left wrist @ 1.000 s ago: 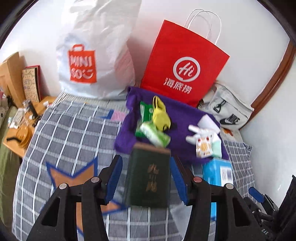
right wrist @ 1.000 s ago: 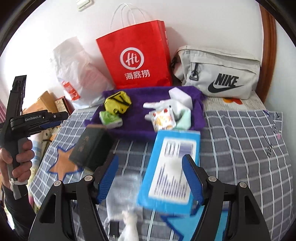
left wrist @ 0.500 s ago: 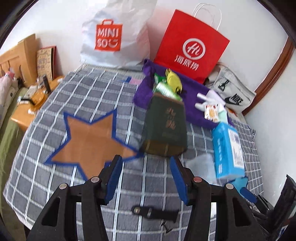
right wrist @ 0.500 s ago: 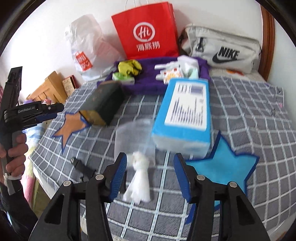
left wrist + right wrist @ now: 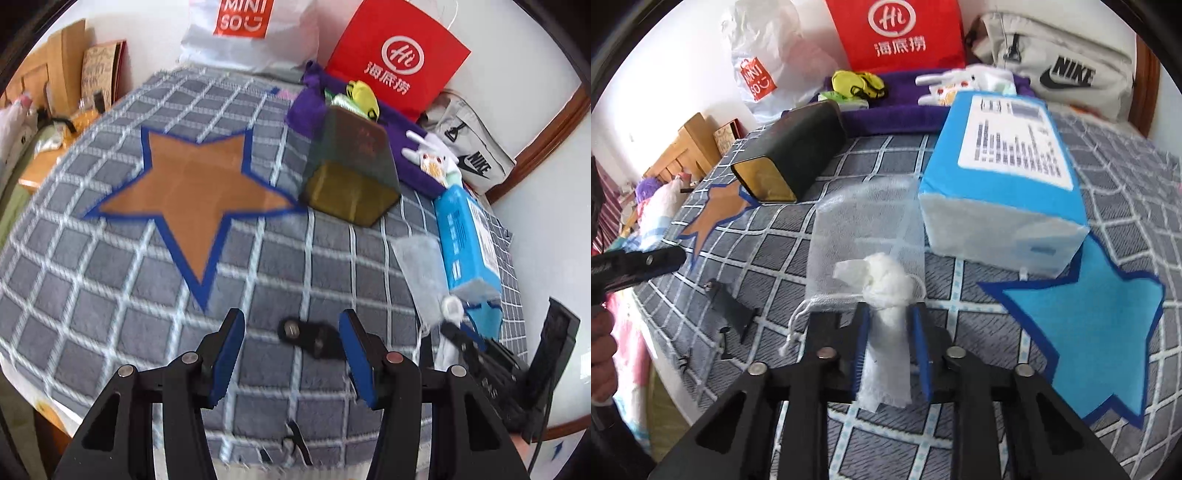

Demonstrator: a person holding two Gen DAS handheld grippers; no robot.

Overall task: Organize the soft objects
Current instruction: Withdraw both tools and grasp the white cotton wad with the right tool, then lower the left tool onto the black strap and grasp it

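Right gripper (image 5: 888, 350): jaws clamped on white tissue wad (image 5: 886, 291) at mesh pouch (image 5: 866, 236) mouth, likely for stuffing. Left gripper (image 5: 291, 356): jaws apart, empty, hovering over bed (image 5: 110, 295).

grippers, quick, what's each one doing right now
Left gripper: open, holding nothing, above the checked blanket.
Right gripper: shut on the white tissue wad.

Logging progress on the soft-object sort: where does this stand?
Done, apparently: several small soft items lie on the purple cloth. In hand: the right gripper is shut on the white tissue wad beside the mesh pouch. Left: the left gripper is open and empty; the blue tissue pack and dark box lie loose on the blanket.
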